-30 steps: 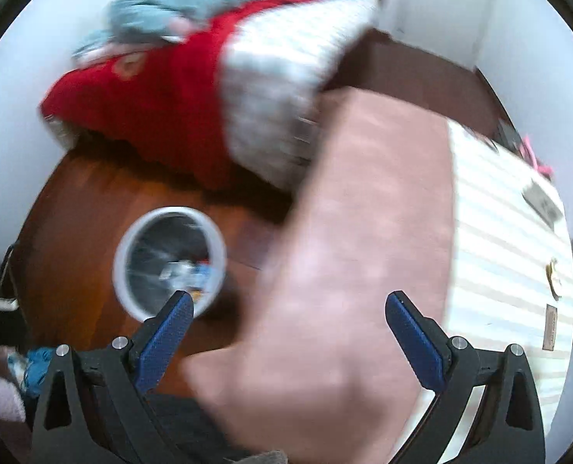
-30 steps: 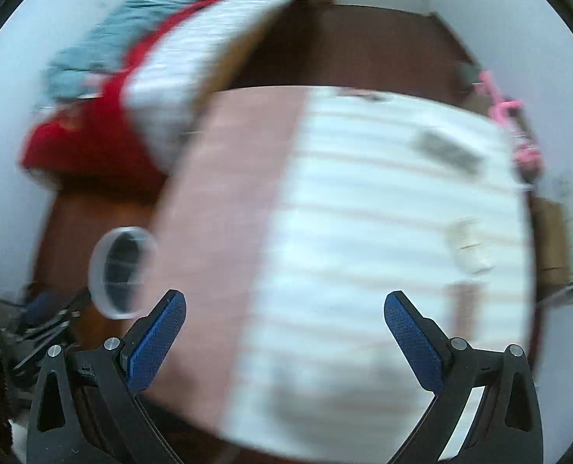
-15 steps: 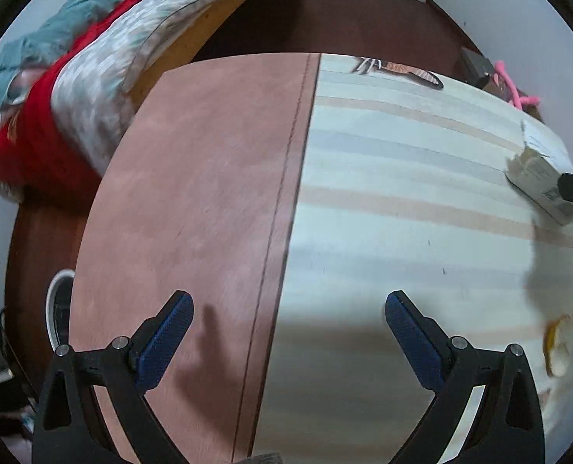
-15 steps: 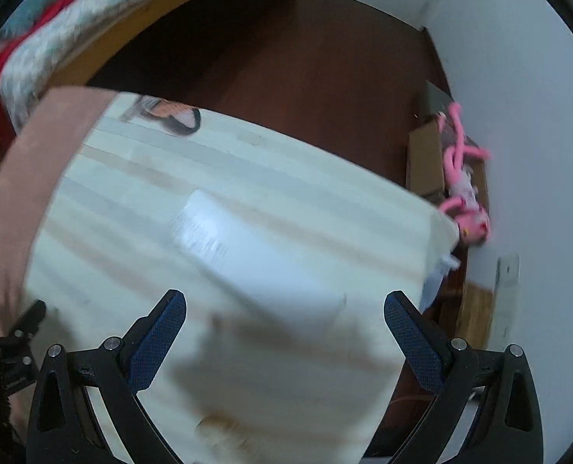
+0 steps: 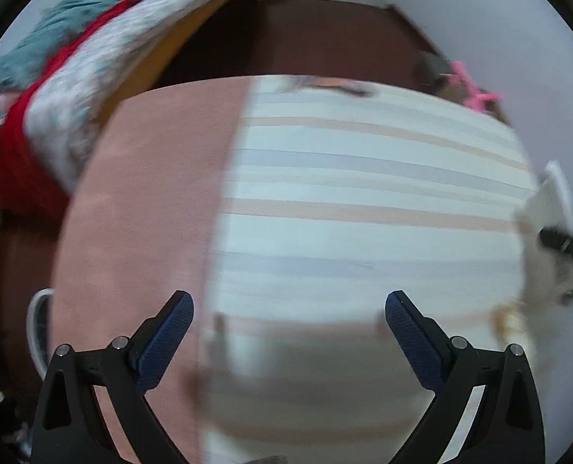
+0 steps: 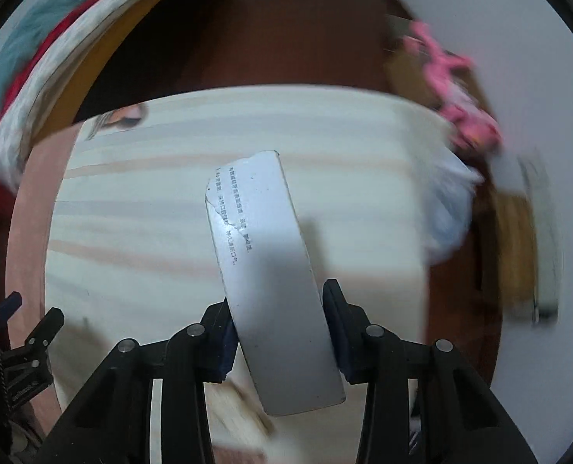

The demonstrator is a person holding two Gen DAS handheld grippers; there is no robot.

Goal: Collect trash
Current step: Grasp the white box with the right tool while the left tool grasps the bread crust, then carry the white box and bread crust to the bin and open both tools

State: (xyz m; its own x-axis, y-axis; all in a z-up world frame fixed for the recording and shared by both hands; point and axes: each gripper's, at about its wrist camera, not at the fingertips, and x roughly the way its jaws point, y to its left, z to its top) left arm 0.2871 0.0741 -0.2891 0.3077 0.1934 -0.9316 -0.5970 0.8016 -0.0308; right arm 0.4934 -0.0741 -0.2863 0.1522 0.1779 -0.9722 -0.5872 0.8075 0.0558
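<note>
- Right claw (image 6: 278, 332) is pointing down at the striped surface (image 6: 363, 162) and its jaws are closing on a white cardboard box (image 6: 263, 247). Both pads are already up against the box's long sides, so it's gripped.
- The box is long and flat, with small printed text along one edge and a torn-looking far end. It sticks out forward past the claw, over the middle of the surface. Can't tell from this view whether its far end touches the cloth.
- Left claw (image 5: 286, 332) is wide with nothing between the blue pads (image 5: 166, 340). It hangs over the line where the pink half of the surface meets the striped half.
- In the left view the box (image 5: 545, 201) shows up at the far right edge, with a black finger of the right claw (image 5: 565, 243) on it. Pretty blurry there.
- A white bin (image 5: 36, 328) peeks out on the floor, just past the surface's left edge.
- There's a yellowish scrap (image 5: 507, 321) on the surface near its right edge, too smeared to identify.
- Background: a bed (image 5: 73, 89) with red, grey and teal bedding, and a pink toy (image 6: 460, 89) by the wall.
</note>
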